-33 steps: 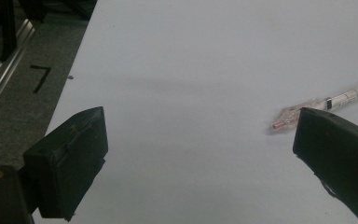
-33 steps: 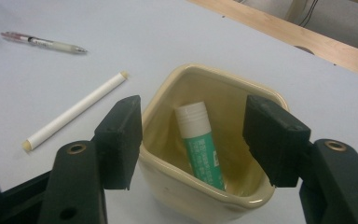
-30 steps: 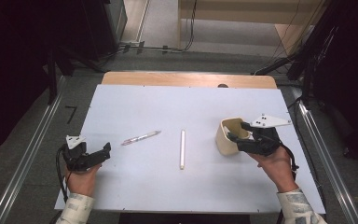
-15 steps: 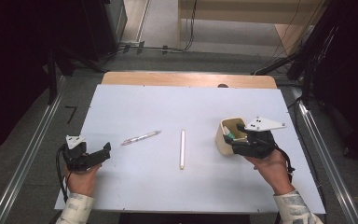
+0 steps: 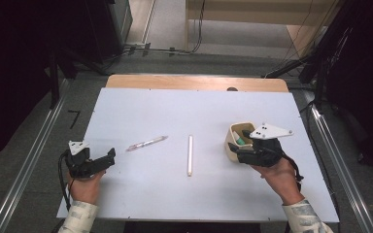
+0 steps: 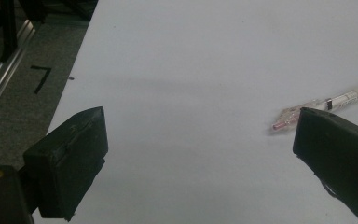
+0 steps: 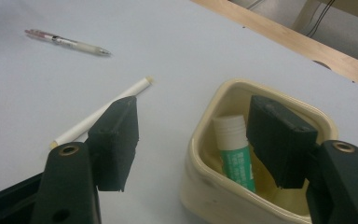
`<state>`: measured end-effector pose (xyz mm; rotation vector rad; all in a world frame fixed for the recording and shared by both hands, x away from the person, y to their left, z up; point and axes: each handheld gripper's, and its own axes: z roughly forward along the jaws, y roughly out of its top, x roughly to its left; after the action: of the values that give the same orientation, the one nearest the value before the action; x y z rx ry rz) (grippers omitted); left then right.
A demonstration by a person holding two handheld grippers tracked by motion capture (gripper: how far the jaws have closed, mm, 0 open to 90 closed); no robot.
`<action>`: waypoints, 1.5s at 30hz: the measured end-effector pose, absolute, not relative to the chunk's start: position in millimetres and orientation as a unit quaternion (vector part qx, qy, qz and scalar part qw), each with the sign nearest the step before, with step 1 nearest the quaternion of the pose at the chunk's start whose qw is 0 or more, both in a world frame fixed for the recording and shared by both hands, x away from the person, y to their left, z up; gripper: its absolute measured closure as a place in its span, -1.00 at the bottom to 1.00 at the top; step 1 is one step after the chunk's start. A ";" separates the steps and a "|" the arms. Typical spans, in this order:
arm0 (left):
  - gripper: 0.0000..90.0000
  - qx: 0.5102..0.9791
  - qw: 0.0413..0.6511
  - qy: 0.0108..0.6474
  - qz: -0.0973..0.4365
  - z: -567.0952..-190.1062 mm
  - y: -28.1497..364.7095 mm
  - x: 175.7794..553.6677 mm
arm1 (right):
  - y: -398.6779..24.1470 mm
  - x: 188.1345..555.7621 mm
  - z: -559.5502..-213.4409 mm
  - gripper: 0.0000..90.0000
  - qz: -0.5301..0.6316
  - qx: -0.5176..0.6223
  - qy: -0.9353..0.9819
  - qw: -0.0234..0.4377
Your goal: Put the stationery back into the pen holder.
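Open worktop (image 5: 141,194) lies ahead of the left tool (image 5: 108,158) — only the pen (image 5: 147,143) is near, off its right jaw. The white stick (image 5: 190,155) lies mid-worktop, well apart from the cream cup (image 5: 230,145), whose wall stands between the right tool's (image 5: 236,145) jaws.

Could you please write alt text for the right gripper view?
The right gripper straddles the near wall of a cream cup, one of its fingers inside and the other outside, not pressing on it. A green-and-white glue stick leans inside the cup. Beyond, a white stick and a pen lie on the white table.
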<state>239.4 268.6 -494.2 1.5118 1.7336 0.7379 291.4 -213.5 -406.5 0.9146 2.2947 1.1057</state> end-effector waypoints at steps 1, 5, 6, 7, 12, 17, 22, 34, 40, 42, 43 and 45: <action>-0.92 0.585 0.355 0.671 0.286 -494.2 268.5 239.3 | -212.3 291.0 -406.8 -0.28 0.397 0.330 0.829 0.215; -0.92 0.585 0.355 0.671 0.285 -494.2 268.5 239.4 | -209.1 290.5 -408.1 -0.28 0.397 0.325 0.831 0.214; -0.92 0.585 0.355 0.671 0.285 -494.2 268.5 239.4 | -208.3 290.2 -408.4 -0.28 0.398 0.325 0.831 0.213; -0.92 0.585 0.355 0.671 0.285 -494.3 268.4 239.5 | -207.3 289.8 -408.6 -0.28 0.398 0.324 0.831 0.213; -0.92 0.585 0.355 0.671 0.286 -494.3 268.3 239.5 | -202.1 288.8 -411.5 -0.29 0.395 0.317 0.836 0.210; -0.92 0.585 0.355 0.671 0.286 -494.3 268.2 239.6 | -194.6 286.5 -415.3 -0.29 0.392 0.313 0.840 0.206; -0.92 0.585 0.355 0.671 0.285 -494.3 268.5 239.6 | -186.6 284.9 -419.4 -0.29 0.389 0.302 0.846 0.203; -0.92 0.585 0.356 0.671 0.285 -494.3 268.6 239.6 | -169.2 282.4 -430.0 -0.30 0.379 0.297 0.856 0.189; -0.92 0.585 0.356 0.671 0.285 -494.1 268.7 239.4 | -163.0 282.6 -435.7 -0.35 0.374 0.299 0.859 0.184; -0.92 0.585 0.355 0.671 0.285 -494.1 268.6 239.5 | -160.3 282.6 -437.8 -0.36 0.372 0.303 0.859 0.180; -0.92 0.585 0.355 0.671 0.286 -494.1 268.6 239.5 | -158.9 282.6 -438.9 -0.36 0.372 0.303 0.859 0.178; -0.92 0.585 0.355 0.671 0.285 -494.1 268.6 239.6 | -155.6 282.9 -441.1 -0.37 0.371 0.303 0.860 0.177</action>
<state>239.6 268.6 -494.1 1.5127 1.7327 0.7364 282.9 -155.6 -441.1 0.8584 2.4329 1.0504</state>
